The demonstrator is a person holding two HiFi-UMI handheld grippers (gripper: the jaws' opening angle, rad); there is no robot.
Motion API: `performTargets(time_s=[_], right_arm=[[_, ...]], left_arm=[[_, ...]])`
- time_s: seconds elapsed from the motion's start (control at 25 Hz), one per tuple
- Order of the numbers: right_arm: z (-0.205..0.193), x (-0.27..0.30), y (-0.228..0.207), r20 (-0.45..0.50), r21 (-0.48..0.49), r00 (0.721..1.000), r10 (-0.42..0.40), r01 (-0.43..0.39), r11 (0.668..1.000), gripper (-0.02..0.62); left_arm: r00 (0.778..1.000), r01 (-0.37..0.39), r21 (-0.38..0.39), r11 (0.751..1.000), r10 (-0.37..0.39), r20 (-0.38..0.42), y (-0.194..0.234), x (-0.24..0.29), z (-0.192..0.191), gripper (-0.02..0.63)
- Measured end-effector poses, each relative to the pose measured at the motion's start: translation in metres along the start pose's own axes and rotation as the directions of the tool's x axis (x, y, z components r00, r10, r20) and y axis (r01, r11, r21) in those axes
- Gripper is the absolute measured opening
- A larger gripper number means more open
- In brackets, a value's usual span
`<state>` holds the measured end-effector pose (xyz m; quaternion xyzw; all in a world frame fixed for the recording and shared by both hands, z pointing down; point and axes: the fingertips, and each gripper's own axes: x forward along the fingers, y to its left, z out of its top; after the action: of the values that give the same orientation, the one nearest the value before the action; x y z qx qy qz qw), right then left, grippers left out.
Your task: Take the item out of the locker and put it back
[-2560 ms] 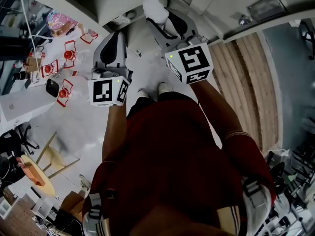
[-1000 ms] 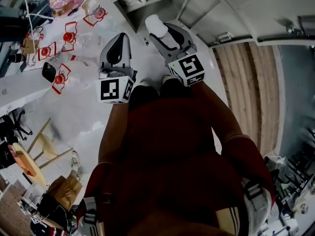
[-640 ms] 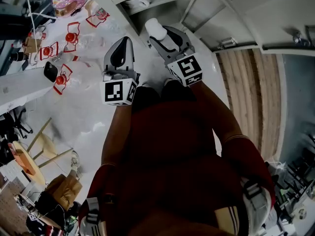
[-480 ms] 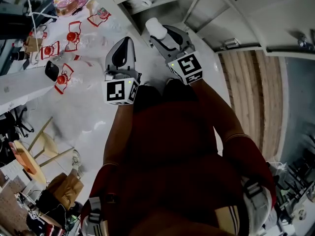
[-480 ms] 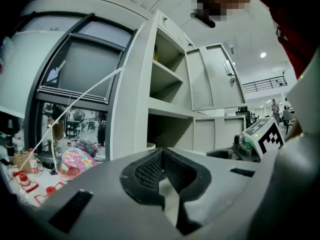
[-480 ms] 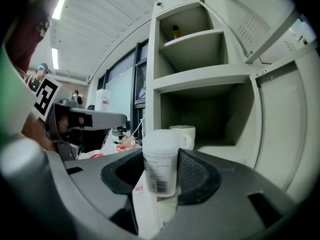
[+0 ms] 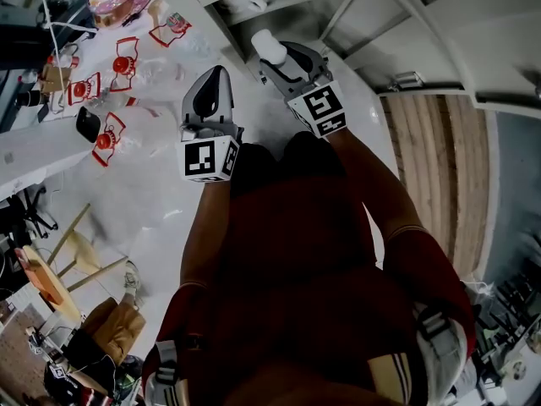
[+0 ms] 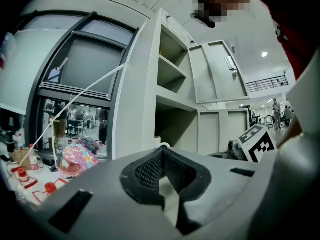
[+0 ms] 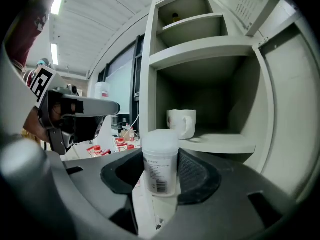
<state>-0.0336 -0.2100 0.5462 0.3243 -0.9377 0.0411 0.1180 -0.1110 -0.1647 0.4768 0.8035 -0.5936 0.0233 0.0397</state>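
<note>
One frosted cylindrical plastic jar (image 9: 160, 161), paper-labelled

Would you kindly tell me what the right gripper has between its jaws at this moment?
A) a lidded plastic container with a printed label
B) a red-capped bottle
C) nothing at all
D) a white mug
A: the right gripper is closed on the lidded plastic container, while the white mug stands apart on the locker shelf behind it.
</note>
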Motion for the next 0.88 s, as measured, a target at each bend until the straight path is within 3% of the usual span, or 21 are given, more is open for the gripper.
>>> performTargets(time_s=[0.88], right_arm=[[-0.08, 0.076, -0.019, -0.048, -0.001, 0.999, -0.011, 0.011, 1.0, 0.193]], left_arm=[[0.999, 0.01, 0.025, 1.0, -0.009, -0.037, 0.032, 0.019, -0.069, 0.006]])
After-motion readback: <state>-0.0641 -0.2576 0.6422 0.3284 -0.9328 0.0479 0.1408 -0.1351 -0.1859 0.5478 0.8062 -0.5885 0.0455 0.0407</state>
